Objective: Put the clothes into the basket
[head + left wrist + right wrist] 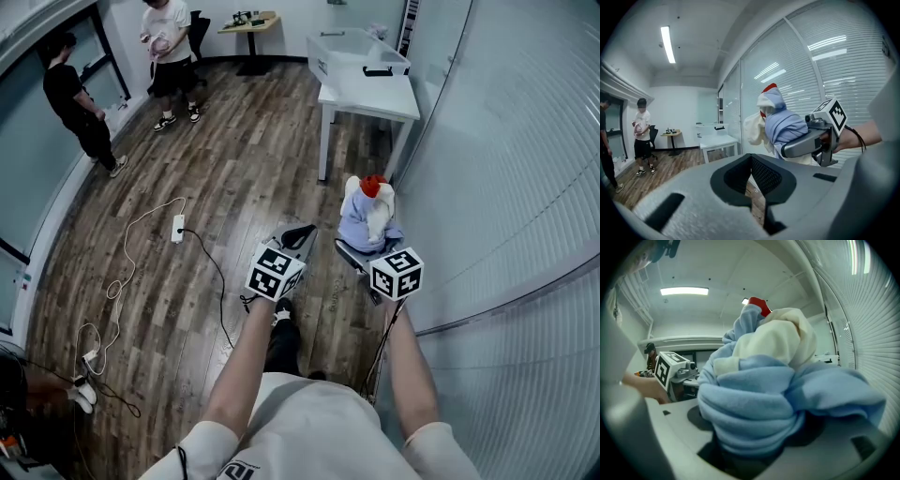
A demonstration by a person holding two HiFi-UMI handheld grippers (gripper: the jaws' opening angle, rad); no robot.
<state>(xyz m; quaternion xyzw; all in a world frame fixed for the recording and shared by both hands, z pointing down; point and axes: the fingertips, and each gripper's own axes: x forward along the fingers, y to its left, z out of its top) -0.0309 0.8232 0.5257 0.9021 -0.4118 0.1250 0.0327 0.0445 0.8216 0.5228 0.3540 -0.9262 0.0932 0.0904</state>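
Observation:
A bundle of clothes (370, 220), light blue, cream and red, hangs above the wooden floor with my right gripper (361, 253) shut on it. In the right gripper view the blue cloth (759, 390) fills the space between the jaws and hides the pads. Just left of it, my left gripper (298, 234) is shut and holds nothing; its pads meet in the left gripper view (751, 161), which also shows the bundle (783, 124) in the right gripper (806, 145). A white basket (356, 52) stands on a white table (375, 98) further ahead.
A glass wall with blinds (506, 169) runs close along my right. A power strip (178, 228) and loose cables lie on the floor to the left. Two people (169, 56) stand at the far left, and a small table (251, 23) is at the back.

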